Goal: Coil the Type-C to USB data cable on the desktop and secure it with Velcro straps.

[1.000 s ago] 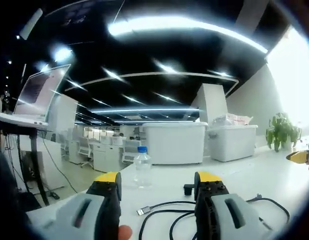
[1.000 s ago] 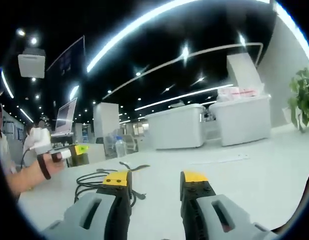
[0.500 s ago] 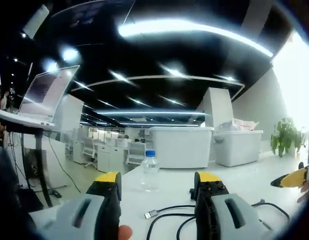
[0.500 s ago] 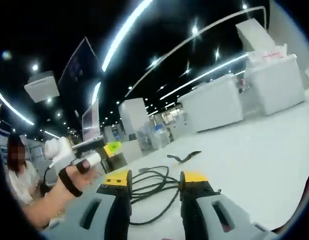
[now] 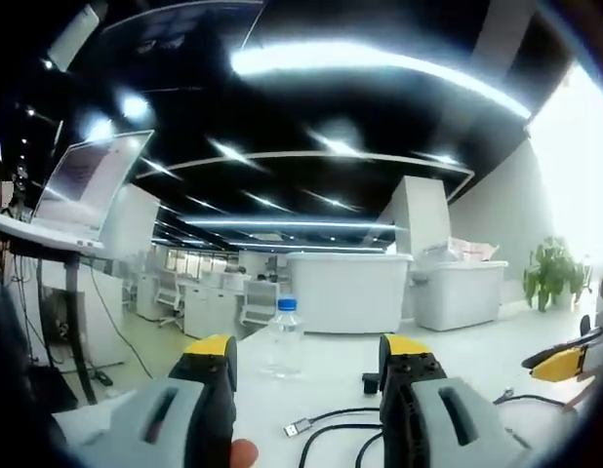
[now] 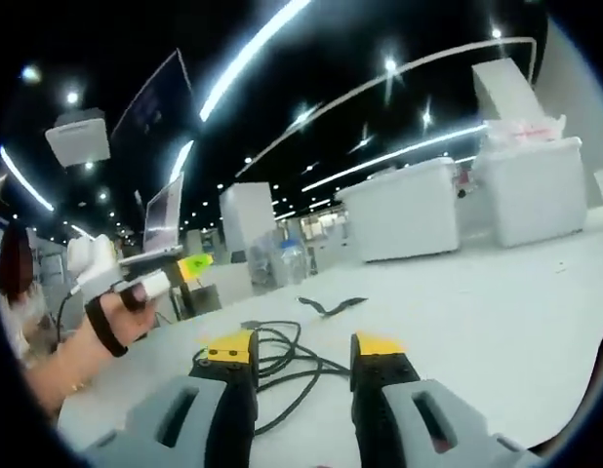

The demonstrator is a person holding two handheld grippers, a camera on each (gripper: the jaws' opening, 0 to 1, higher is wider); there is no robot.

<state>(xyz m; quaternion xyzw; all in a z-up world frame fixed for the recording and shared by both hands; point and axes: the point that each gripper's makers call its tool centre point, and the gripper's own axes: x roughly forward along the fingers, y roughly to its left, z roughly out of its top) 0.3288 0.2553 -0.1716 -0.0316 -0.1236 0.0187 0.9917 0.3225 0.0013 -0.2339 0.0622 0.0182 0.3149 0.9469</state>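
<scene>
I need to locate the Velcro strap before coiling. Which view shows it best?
The right gripper view: the strap lies in full on the white desk, beyond the cable. In the left gripper view I cannot pick it out; a small dark object beside the jaw is too unclear to name.

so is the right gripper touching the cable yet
Apart. The right gripper view shows the open gripper hanging over the black cable, nothing between its jaws.

Left gripper view: aimed low across the table (image 5: 321, 390), toward the bottle (image 5: 282, 336).
Right gripper view: aimed low across the table, leftward.
Shared: cable (image 6: 292, 366), bottle.
</scene>
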